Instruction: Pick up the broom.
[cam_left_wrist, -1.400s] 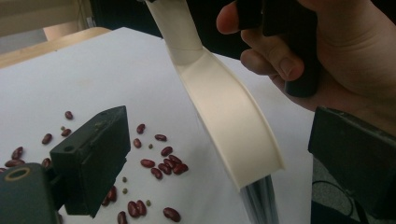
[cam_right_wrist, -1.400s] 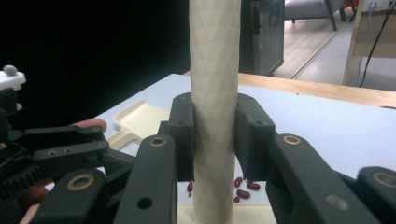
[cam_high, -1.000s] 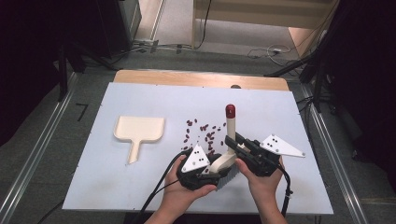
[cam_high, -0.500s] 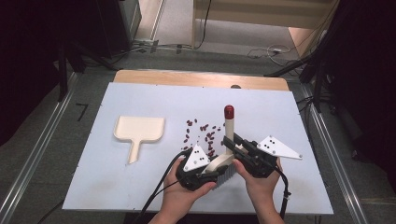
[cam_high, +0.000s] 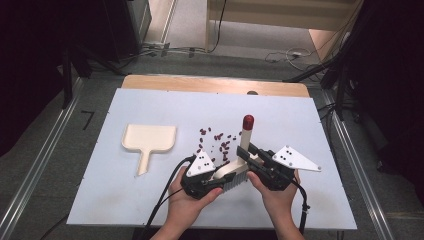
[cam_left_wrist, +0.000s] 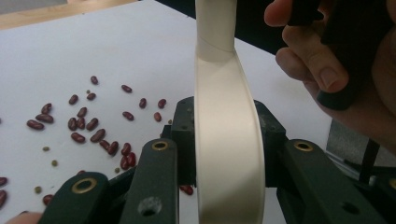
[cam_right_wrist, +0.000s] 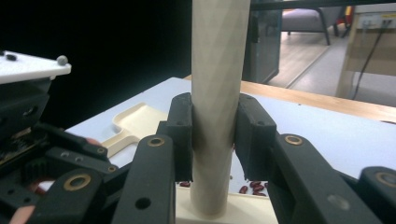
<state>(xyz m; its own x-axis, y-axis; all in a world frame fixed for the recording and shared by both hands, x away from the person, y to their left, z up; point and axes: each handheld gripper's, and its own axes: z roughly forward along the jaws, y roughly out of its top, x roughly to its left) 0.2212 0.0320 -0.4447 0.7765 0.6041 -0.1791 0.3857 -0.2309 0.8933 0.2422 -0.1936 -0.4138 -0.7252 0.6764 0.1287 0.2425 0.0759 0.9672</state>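
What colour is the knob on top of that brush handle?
Dark red; the knob caps the cream brush handle, clearest in the high view.

Right gripper (cam_right_wrist: 214, 128) jaws clamped on cream brush handle (cam_right_wrist: 215, 70), one pad each side, handle upright, running off top of view. Handle foot meets cream brush base (cam_right_wrist: 233, 207) at bottom. Red beans (cam_right_wrist: 254, 186) on white tabletop (cam_right_wrist: 327, 126) behind base. Cream dustpan (cam_right_wrist: 133, 122) lies flat further left. Left gripper (cam_right_wrist: 28, 135) at left edge, grey plate on top. Wooden table edge (cam_right_wrist: 327, 100) beyond.
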